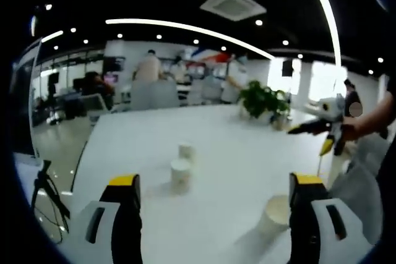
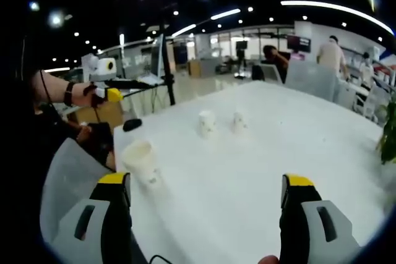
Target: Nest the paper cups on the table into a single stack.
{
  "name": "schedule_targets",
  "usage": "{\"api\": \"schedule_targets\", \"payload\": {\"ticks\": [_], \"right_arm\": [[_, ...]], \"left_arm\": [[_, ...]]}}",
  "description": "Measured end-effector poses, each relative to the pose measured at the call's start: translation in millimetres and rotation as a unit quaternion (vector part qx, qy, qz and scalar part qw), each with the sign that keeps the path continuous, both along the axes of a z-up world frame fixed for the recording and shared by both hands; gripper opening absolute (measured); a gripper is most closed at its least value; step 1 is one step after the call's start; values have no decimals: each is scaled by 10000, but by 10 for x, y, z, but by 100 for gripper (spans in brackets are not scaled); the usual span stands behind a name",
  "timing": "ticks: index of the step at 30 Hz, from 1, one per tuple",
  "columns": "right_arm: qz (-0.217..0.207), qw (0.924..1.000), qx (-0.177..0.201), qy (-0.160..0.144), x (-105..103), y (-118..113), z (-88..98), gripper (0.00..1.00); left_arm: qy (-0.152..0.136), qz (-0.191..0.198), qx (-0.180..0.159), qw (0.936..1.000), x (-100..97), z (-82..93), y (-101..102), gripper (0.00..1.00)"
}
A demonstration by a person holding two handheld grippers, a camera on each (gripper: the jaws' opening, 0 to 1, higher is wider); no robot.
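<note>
Three white paper cups stand apart on the white table [image 1: 241, 134]. In the left gripper view, two small ones sit mid-table, one [image 1: 186, 151] just behind the other [image 1: 180, 172], and a larger cup [image 1: 274, 214] is close to my right jaw. My left gripper [image 1: 215, 183] is open and holds nothing. My right gripper [image 1: 308, 138] hovers over the table's right edge in a hand. In the right gripper view, two cups [image 2: 206, 123] [image 2: 239, 122] stand side by side, and the third [image 2: 140, 160] is near the left corner. My right gripper [image 2: 206, 180] is open and holds nothing. My left gripper [image 2: 117, 91] is raised at far left.
A potted plant [image 1: 265, 100] stands at the table's far right end. A small black object [image 2: 132, 124] lies by the table's left edge. Chairs, desks and several people fill the office behind. A monitor on a stand [image 2: 158, 54] rises beyond the table.
</note>
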State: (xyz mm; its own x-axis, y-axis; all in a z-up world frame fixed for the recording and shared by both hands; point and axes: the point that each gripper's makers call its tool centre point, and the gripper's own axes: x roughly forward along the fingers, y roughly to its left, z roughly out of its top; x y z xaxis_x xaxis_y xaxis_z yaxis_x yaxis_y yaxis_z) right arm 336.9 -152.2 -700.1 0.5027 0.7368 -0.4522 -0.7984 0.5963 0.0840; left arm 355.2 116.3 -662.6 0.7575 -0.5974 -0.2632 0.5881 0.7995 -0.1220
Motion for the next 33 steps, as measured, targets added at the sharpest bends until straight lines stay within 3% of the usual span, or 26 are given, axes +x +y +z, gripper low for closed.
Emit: {"api": "schedule_targets", "payload": {"ticks": [8, 18, 25, 33], "right_arm": [[70, 10000, -8, -32, 54, 80, 51, 100], [51, 9999, -17, 92, 228, 85, -67, 99], [62, 9999, -5, 104, 324, 65, -51, 99], [31, 9996, -7, 268, 348, 38, -167, 99]], "left_arm": [[110, 42, -19, 9999, 355, -231, -97, 100], [250, 4, 10, 9997, 672, -516, -245, 100], [341, -27, 59, 9994, 938, -707, -319, 100], [443, 5, 52, 9990, 1195, -899, -456, 98]]}}
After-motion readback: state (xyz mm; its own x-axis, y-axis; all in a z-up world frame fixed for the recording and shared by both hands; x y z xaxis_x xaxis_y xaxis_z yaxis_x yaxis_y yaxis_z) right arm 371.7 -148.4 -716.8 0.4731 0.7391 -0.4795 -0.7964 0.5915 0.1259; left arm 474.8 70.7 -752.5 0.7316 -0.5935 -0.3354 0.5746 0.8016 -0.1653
